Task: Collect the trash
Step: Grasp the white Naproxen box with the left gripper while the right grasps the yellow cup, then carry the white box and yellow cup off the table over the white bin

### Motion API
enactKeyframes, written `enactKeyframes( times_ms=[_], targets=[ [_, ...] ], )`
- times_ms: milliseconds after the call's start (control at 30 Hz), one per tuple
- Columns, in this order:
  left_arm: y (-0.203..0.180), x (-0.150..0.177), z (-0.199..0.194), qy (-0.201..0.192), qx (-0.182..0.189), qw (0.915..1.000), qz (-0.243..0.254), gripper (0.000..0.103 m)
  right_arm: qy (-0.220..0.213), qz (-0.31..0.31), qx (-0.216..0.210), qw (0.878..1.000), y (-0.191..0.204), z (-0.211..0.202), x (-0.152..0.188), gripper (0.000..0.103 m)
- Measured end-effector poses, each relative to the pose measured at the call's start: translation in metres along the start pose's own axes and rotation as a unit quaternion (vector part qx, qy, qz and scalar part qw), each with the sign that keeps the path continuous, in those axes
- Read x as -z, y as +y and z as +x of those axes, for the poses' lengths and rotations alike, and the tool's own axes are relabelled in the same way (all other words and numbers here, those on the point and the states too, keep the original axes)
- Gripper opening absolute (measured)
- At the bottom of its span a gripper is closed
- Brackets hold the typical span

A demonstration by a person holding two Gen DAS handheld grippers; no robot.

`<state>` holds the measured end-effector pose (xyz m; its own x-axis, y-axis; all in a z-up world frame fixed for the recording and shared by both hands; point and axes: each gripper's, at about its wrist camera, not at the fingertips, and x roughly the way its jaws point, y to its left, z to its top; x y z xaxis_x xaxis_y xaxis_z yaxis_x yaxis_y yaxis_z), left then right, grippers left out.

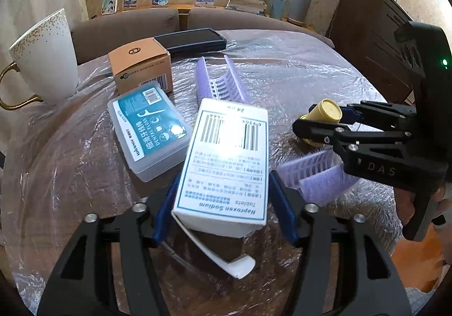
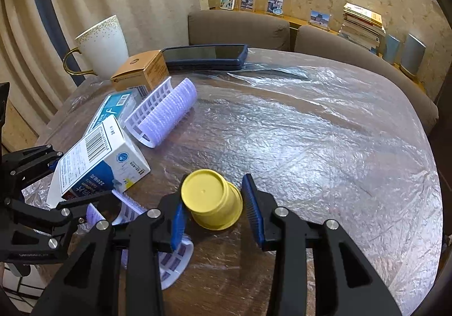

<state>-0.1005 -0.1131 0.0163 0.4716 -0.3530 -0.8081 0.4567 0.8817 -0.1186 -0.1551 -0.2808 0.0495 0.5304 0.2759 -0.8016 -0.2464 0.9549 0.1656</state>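
Observation:
A white medicine box (image 1: 226,152) with a barcode lies tilted between the blue pads of my left gripper (image 1: 224,174). Its end flap hangs open. The pads stand just off its sides, so the gripper is open around it. The same box (image 2: 96,157) leans up at the left of the right wrist view. My right gripper (image 2: 214,194) is shut on a small yellow cup (image 2: 212,200), lying mouth away from me just above the table. From the left wrist view, that yellow cup (image 1: 325,112) sits in the right gripper (image 1: 319,118) at the right.
The round table (image 2: 310,132) is covered in crinkled clear film. On it lie purple hair rollers (image 1: 217,81) (image 1: 313,171), a dental floss box (image 1: 149,129), a brown carton (image 1: 141,67), a white mug (image 1: 45,56) and a dark flat case (image 1: 192,39). Brown chairs (image 2: 240,27) stand behind.

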Motion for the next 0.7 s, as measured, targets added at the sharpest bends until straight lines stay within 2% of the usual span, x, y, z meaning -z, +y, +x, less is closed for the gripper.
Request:
enactKeyframes(
  times_ms=[67,200,467,533,567,600,633,700],
  targets=[
    [0.000,-0.002,0.001,-0.002,0.010,0.9999,-0.008,0.068,-0.001,0.001,0.006,1.000,0.000,-0.001,0.001,0.040],
    [-0.001,-0.003,0.000,-0.013,0.003,0.9999,-0.007,0.068,-0.010,0.003,0.010,1.000,-0.001,-0.005,0.004,0.044],
    [-0.017,-0.004,0.005,-0.014,-0.038,0.9985,0.036,0.067,-0.025,-0.007,0.018,1.000,0.002,-0.008,0.006,0.044],
    [-0.017,-0.003,0.006,-0.012,-0.039,0.9985,0.037,0.065,-0.022,-0.015,0.024,0.999,0.004,-0.007,0.007,0.040],
    [-0.017,-0.003,0.006,-0.011,-0.039,0.9985,0.038,0.059,-0.022,-0.017,0.026,0.999,0.006,-0.006,0.007,0.035],
    [-0.016,-0.002,0.007,-0.009,-0.039,0.9986,0.036,0.051,-0.022,-0.018,0.027,0.999,0.006,-0.007,0.008,0.035],
    [-0.015,-0.002,0.007,-0.006,-0.037,0.9987,0.034,0.048,-0.022,-0.018,0.027,0.999,0.007,-0.007,0.008,0.035],
    [-0.013,0.000,0.006,-0.006,-0.030,0.9990,0.032,0.047,-0.025,-0.018,0.025,0.999,0.006,-0.009,0.010,0.035]
  ],
)
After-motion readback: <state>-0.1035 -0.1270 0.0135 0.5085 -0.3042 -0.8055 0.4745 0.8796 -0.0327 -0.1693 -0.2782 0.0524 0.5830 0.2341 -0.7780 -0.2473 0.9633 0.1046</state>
